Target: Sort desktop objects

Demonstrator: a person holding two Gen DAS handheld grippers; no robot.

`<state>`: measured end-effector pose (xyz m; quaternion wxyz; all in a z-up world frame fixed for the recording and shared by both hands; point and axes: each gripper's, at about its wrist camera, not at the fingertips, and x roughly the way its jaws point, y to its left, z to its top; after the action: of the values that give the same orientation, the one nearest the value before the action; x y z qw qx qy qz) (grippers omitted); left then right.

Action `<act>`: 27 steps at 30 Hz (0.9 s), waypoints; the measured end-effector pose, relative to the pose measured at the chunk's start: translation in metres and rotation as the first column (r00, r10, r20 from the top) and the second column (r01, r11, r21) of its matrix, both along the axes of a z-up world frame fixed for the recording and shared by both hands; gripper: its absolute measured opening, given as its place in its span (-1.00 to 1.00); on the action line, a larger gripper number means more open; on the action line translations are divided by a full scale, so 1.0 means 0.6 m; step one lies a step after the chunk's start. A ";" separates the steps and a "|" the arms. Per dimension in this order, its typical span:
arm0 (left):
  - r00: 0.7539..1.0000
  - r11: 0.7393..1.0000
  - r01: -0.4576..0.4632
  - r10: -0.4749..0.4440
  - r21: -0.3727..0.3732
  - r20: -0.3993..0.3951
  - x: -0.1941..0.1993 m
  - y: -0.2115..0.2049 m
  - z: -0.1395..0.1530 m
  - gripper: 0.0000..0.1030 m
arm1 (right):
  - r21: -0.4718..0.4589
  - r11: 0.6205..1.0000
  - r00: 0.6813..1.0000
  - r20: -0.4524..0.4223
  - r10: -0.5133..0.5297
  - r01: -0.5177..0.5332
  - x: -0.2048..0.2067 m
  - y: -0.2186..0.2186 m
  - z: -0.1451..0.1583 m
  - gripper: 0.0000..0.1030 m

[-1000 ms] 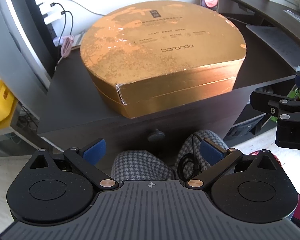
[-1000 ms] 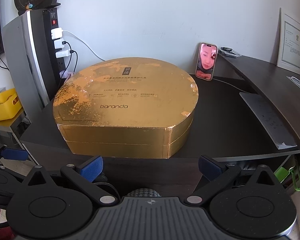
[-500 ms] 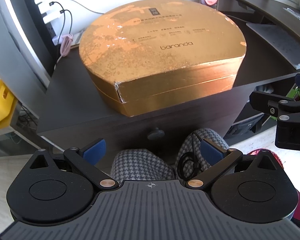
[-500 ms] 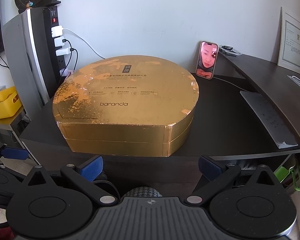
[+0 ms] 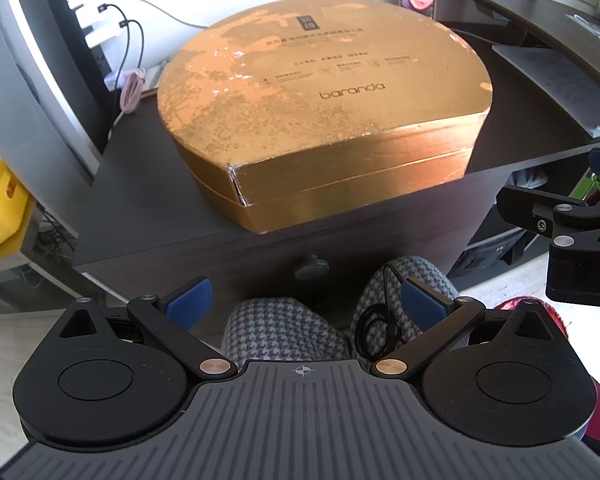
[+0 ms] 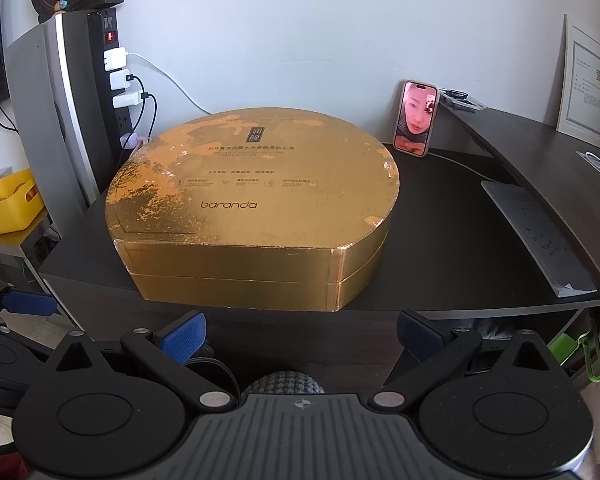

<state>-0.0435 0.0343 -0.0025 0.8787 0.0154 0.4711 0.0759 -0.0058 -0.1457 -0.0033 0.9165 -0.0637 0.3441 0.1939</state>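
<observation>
A large gold lidded box [image 5: 324, 104] marked "baranda" sits shut on the dark desk [image 5: 140, 200], its flat side toward me. In the right wrist view the gold box [image 6: 252, 208] fills the desk's middle. My left gripper [image 5: 306, 300] hangs open below the desk's front edge, above a person's houndstooth-clad knees [image 5: 280, 328], holding nothing. My right gripper [image 6: 300, 334] is open too, just short of the desk's front edge and the box. The right gripper's body [image 5: 572, 232] shows at the right edge of the left wrist view.
A phone [image 6: 415, 124] leans upright behind the box. Papers [image 6: 540, 232] lie on the desk's right part. A power strip with chargers [image 6: 118, 80] stands at the back left, a yellow bin [image 6: 10, 208] beyond it. A drawer knob [image 5: 311, 268] sticks out under the desk.
Both grippers have crept slightly forward toward the box, which looms a little larger. Both stay open.
</observation>
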 end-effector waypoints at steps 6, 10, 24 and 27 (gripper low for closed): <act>1.000 1.000 0.000 0.000 0.001 -0.002 0.002 0.002 -0.001 1.00 | -0.005 1.000 1.000 -0.003 0.006 -0.006 0.002 0.001 -0.002 0.99; 1.000 1.000 0.002 -0.002 0.002 -0.004 0.004 0.002 -0.001 1.00 | -0.010 1.000 1.000 -0.005 0.011 -0.011 0.003 0.004 -0.002 0.99; 1.000 1.000 -0.001 0.000 -0.004 -0.020 0.010 0.005 -0.007 1.00 | -0.021 1.000 1.000 -0.021 0.010 -0.010 0.010 0.010 -0.010 0.99; 1.000 1.000 -0.008 0.007 -0.006 -0.017 0.009 0.007 -0.008 1.00 | -0.026 1.000 1.000 -0.019 0.014 -0.014 0.010 0.014 -0.009 0.99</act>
<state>-0.0378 0.0387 -0.0072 0.8743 0.0118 0.4790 0.0776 0.0003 -0.1374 -0.0087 0.9110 -0.0762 0.3545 0.1964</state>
